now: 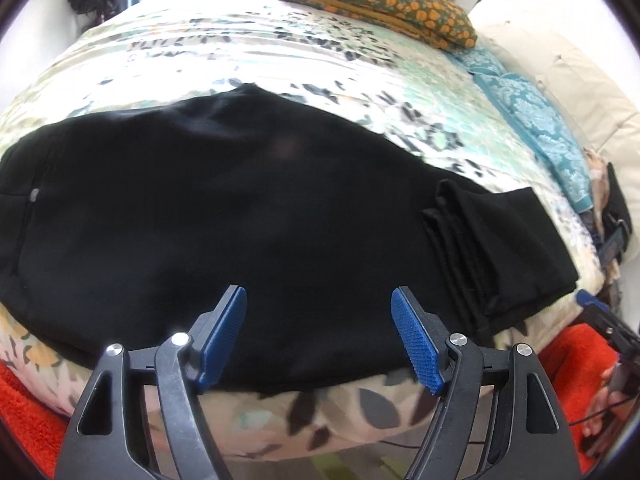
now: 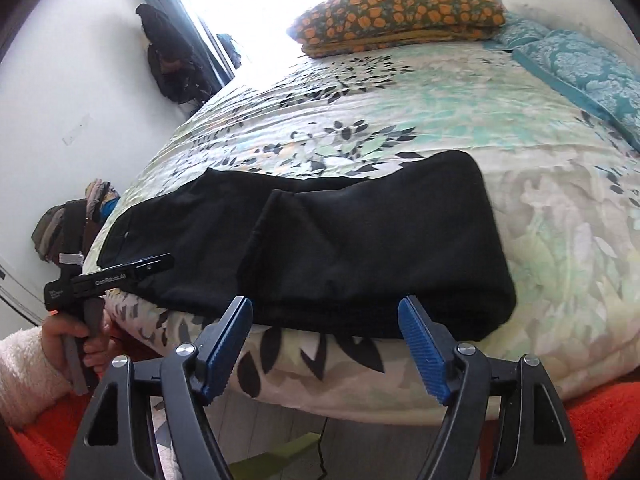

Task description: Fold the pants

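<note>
Black pants (image 1: 240, 208) lie lengthwise along the near edge of the bed (image 1: 280, 52). Their leg ends (image 1: 500, 248) are folded back in layers at the right. My left gripper (image 1: 318, 294) hovers open over the pants' near edge with nothing between its blue pads. In the right wrist view the pants (image 2: 360, 248) lie doubled over, a leg end (image 2: 276, 224) resting on top. My right gripper (image 2: 325, 301) stands open just before their near edge, holding nothing. The left gripper (image 2: 166, 260) shows at the left, held by a hand (image 2: 80, 336) over the waistband end.
An orange-flowered pillow (image 2: 400, 12) and teal pillows (image 2: 592, 76) lie at the bed's far end. An orange-red rug (image 2: 600, 420) covers the floor below the bed edge. Dark clothes (image 2: 168, 56) hang on the wall beside the window. A cream cushion (image 1: 580, 80) sits at the right.
</note>
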A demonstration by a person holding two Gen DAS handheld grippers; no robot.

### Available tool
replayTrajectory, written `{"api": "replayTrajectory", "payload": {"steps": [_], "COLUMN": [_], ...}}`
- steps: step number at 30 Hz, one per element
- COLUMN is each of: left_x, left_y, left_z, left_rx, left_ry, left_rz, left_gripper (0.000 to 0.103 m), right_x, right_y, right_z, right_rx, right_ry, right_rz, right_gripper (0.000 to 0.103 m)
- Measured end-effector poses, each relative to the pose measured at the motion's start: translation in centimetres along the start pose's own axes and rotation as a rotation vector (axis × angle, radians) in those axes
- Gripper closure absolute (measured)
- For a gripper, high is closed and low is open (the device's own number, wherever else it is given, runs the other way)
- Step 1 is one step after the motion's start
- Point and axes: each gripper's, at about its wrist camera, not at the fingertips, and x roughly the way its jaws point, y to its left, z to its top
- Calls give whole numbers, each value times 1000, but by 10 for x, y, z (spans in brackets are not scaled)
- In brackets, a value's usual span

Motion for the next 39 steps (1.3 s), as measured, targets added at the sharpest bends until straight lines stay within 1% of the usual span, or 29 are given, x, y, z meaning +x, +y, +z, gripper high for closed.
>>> {"api": "replayTrajectory", "payload": {"steps": [3, 4, 5, 6, 8, 10, 12, 15, 17, 19, 22, 23, 24, 27, 28, 30, 31, 32, 33, 34, 35, 36, 37, 38, 39], "left_x": [-4, -3, -1, 2, 10, 17, 23, 25, 30, 39, 51, 52, 51, 38, 34, 33, 36, 39, 41, 40, 37, 34, 27, 20, 16], "left_y": [-34, -42, -49, -54, -63, -74, -87, -106, -114, -117, -113, -112, -110, -110, -111, -111, -111, -112, -114, -116, -117, -115, -110, -102, -93], "left_z": [4, 6, 9, 11, 16, 18, 20, 15, 12, 9, 7, 6, 4, 0, -2, -10, -14, -18, -20, -19, -18, -14, -11, -7, -2], "left_rx": [33, 32, 23, 13, 9, 39, 80, 144, 173, 173, 132, 119, 113, 121, 135, 153, 158, 170, 183, 190, 189, 178, 154, 118, 75], "left_ry": [22, 30, 36, 44, 50, 60, 76, 65, 79, 100, 127, 131, 128, 120, 120, 141, 157, 169, 173, 170, 167, 161, 130, 83, 47], "left_rz": [-187, -232, -260, -269, -253, -232, -221, -213, -192, -157, -113, -106, -106, -111, -111, -100, -91, -86, -81, -71, -65, -64, -62, -53, -48], "left_gripper": [26, 26, 27, 28, 32, 52, 66, 67, 67, 67, 67, 69, 95, 98, 98, 98, 97, 95, 93, 85, 76, 51, 31, 27, 27], "right_x": [0, 0, 0, 0, 0, -9, -12, -14, -15, -18, -19, -19, -20, -21, -21, -16, -9, 3, 19, 34, 44, 49, 51, 52, 52], "right_y": [-12, -12, -14, -16, -15, -20, -22, -29, -33, -36, -39, -40, -40, -41, -40, -39, -40, -41, -42, -43, -42, -38, -34, -30, -28], "right_z": [8, 11, 13, 15, 17, 16, 17, 16, 15, 14, 13, 13, 13, 13, 14, 15, 17, 18, 18, 16, 14, 12, 11, 11, 10], "right_rx": [61, 65, 69, 75, 82, 105, 119, 145, 160, 169, 181, 184, 186, 183, 178, 164, 158, 150, 139, 130, 112, 83, 52, 29, 15], "right_ry": [-40, -46, -52, -62, -71, -102, -119, -123, -122, -127, -128, -128, -129, -133, -134, -123, -99, -55, 15, 75, 113, 126, 127, 126, 126], "right_rz": [-30, -36, -42, -48, -48, -40, -35, -29, -21, -18, -14, -11, -10, -9, -12, -46, -78, -110, -134, -155, -174, -203, -221, -226, -230], "right_gripper": [27, 27, 27, 27, 27, 27, 27, 27, 27, 27, 27, 27, 27, 27, 27, 26, 18, 14, 12, 12, 11, 10, 10, 10, 8]}}
